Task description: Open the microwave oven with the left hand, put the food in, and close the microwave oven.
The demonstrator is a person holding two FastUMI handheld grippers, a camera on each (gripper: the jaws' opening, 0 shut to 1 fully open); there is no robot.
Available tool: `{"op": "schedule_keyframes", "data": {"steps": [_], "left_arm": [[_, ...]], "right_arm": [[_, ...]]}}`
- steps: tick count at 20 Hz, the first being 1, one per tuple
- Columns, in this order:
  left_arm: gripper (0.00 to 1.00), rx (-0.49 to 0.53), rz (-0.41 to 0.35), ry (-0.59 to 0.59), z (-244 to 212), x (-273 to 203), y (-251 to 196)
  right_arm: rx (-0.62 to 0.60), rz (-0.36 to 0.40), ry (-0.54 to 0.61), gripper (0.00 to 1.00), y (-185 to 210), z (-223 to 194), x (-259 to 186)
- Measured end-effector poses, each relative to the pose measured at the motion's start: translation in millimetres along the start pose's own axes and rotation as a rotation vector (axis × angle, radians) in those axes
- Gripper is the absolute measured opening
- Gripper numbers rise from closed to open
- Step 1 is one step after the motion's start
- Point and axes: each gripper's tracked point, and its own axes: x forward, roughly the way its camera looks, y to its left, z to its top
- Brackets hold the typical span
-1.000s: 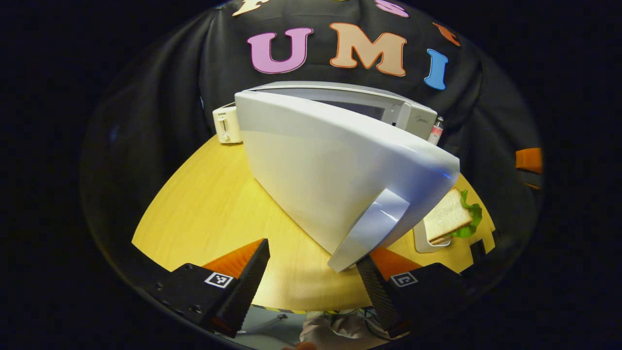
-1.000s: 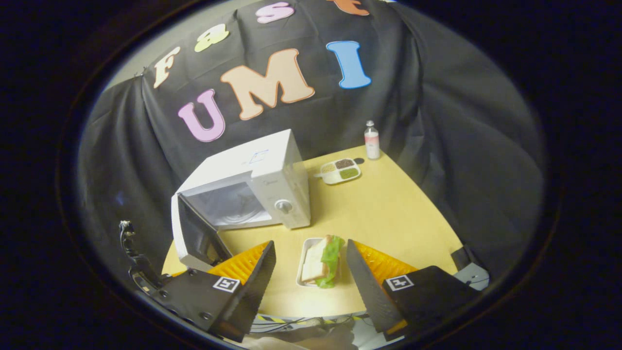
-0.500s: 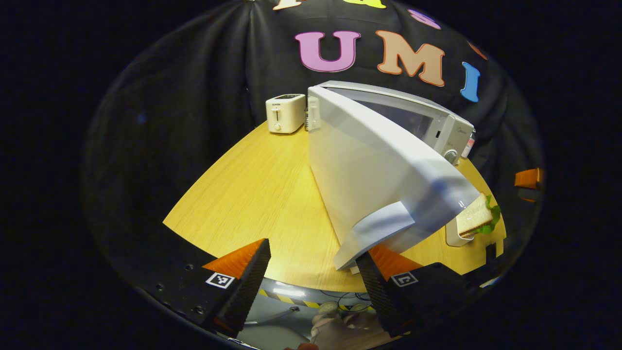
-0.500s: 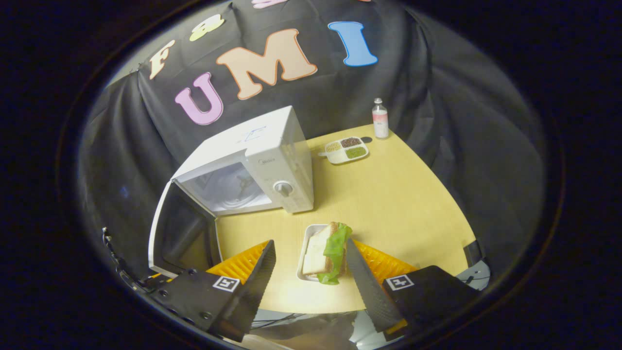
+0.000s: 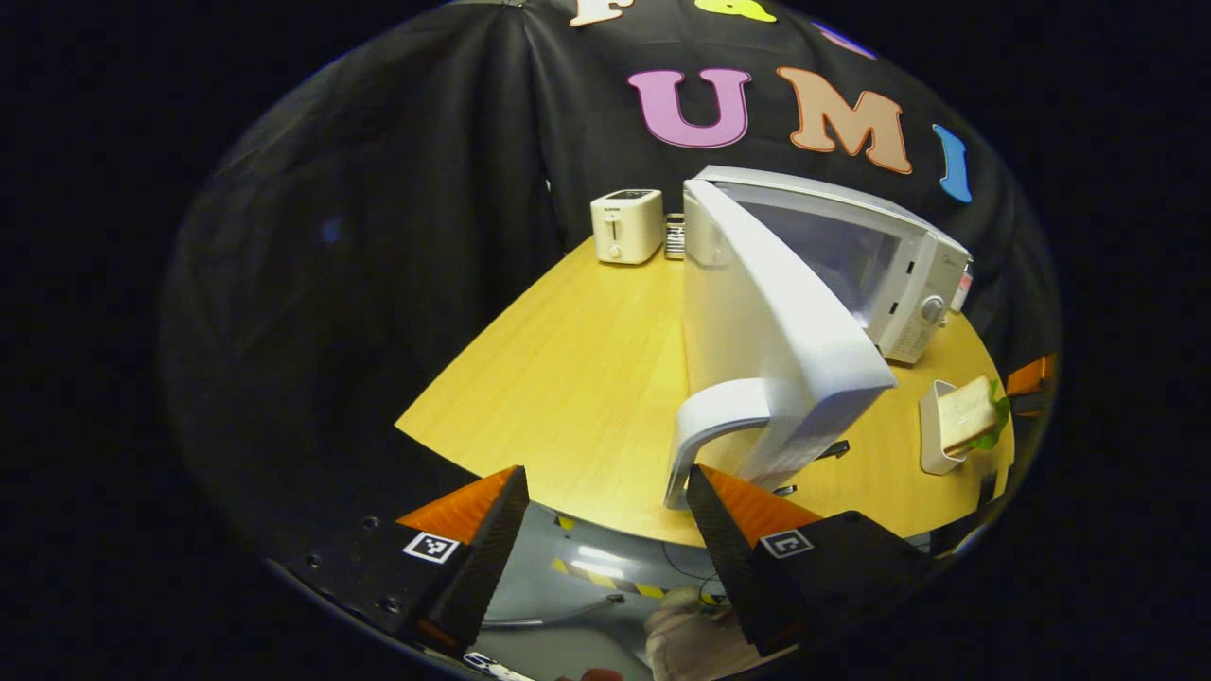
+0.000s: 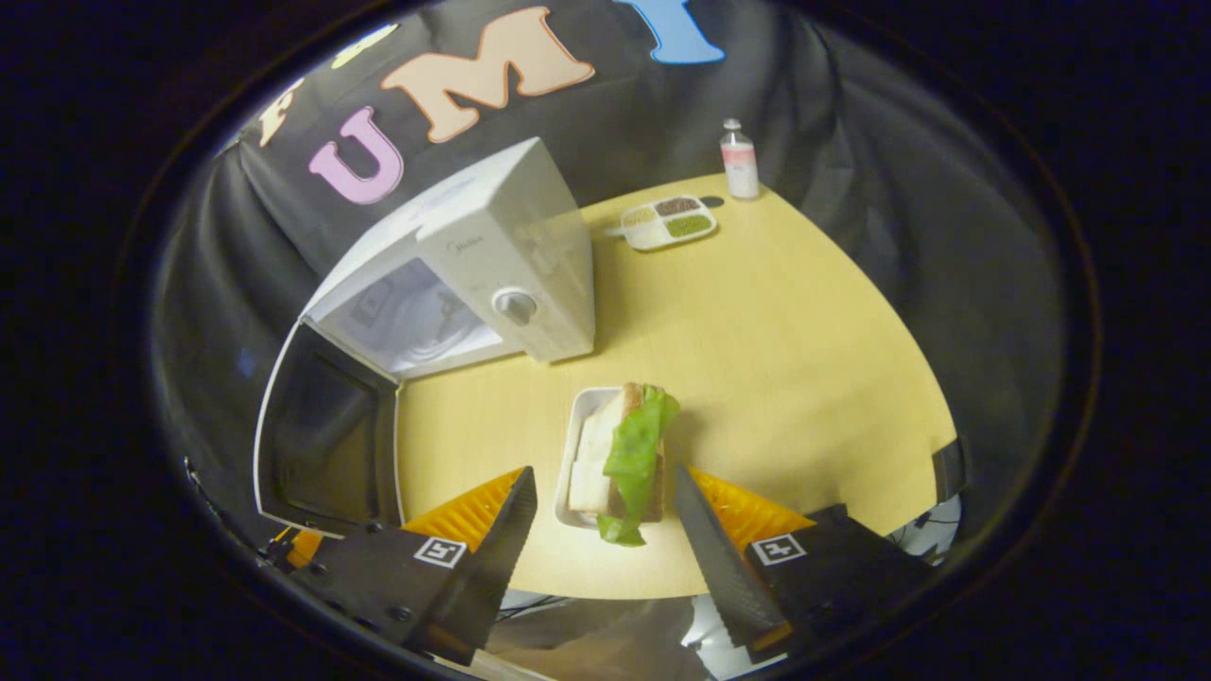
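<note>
The desk [image 6: 776,359] carries a white microwave [image 6: 501,255] near its back edge, with the door [image 5: 766,331] swung wide open toward the front edge. The door's handle [image 5: 705,430] sits just ahead of the left gripper [image 5: 605,530], whose fingers are spread apart and hold nothing. A sandwich [image 6: 620,454] with lettuce lies in a small white tray [image 6: 572,454] near the front edge, in front of the microwave. The right gripper [image 6: 601,530] hangs just above it, fingers wide apart on either side, empty. A toaster [image 5: 626,225] stands at the back left corner. A divided dish [image 6: 667,222] and a bottle [image 6: 739,161] stand at the back right corner.
</note>
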Motion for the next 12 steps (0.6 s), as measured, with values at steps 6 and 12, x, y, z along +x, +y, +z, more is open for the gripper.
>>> {"op": "schedule_keyframes", "data": {"steps": [6, 12], "left_arm": [[0.99, -0.185, 0.157, -0.099, 23, -27, 44], [1.0, -0.3, 0.272, -0.239, 57, -77, 62]], "right_arm": [[0.031, 0.018, 0.129, 0.9, -15, -16, 30], [0.093, 0.064, 0.242, 0.87, -14, -30, 51]]}}
